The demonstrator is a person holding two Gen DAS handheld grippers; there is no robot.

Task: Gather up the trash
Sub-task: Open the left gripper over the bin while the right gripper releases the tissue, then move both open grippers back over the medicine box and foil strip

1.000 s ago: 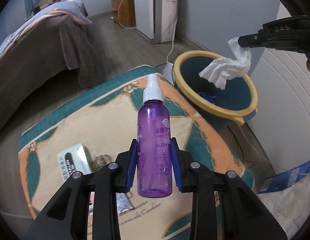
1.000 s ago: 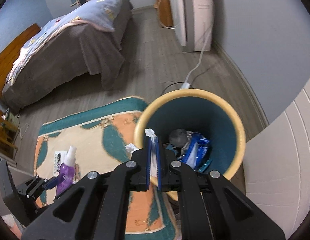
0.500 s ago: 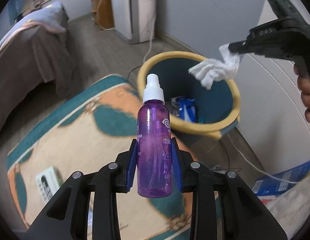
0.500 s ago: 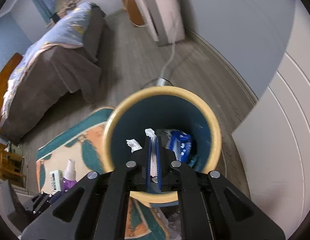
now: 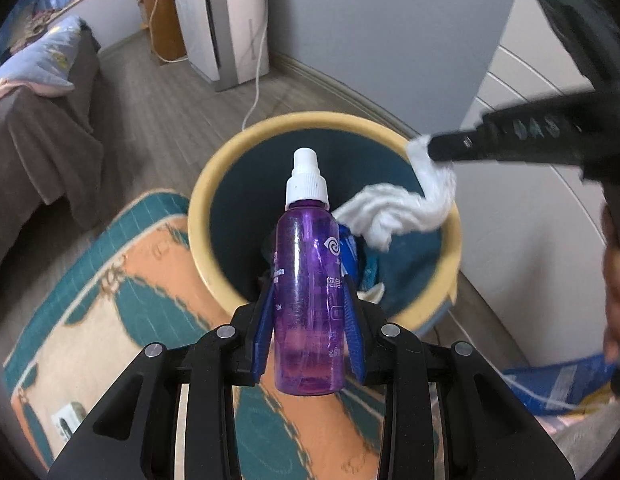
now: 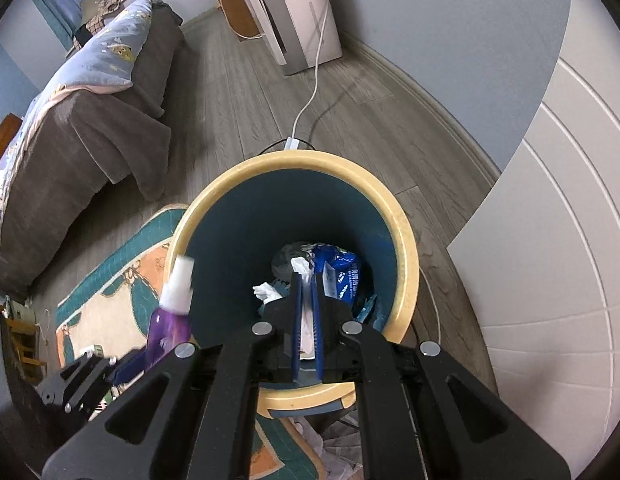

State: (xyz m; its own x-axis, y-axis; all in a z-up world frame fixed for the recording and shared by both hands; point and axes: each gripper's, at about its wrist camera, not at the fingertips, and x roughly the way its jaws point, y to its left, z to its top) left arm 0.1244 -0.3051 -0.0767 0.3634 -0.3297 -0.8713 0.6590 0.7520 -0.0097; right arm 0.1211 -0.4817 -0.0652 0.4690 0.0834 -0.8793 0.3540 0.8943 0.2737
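My left gripper (image 5: pixel 308 308) is shut on a purple spray bottle (image 5: pixel 307 280) with a white cap, held upright at the near rim of the bin (image 5: pixel 213 184), a round one with a yellow rim and blue inside. My right gripper (image 6: pixel 307 312) is shut on a white tissue (image 6: pixel 308 322) and hangs over the bin's mouth (image 6: pixel 406 248). In the left wrist view the tissue (image 5: pixel 394 208) dangles from the right gripper's tip (image 5: pixel 442 152) above the bin's far right side. The bottle (image 6: pixel 169 312) shows at the bin's left edge in the right wrist view. A blue wrapper (image 6: pixel 342 268) and crumpled paper lie at the bin's bottom.
The bin stands on grey wood floor beside a patterned orange and teal rug (image 5: pixel 121 280). A white cable (image 6: pixel 310 92) runs to a white appliance (image 5: pixel 225 20) by the wall. A bed with a brown cover (image 6: pixel 89 128) is at the left. A small box (image 5: pixel 67 424) lies on the rug.
Both grippers have moved toward the bin. The bottle has come from over the rug to the bin's near rim. The tissue now hangs lower over the bin's mouth.
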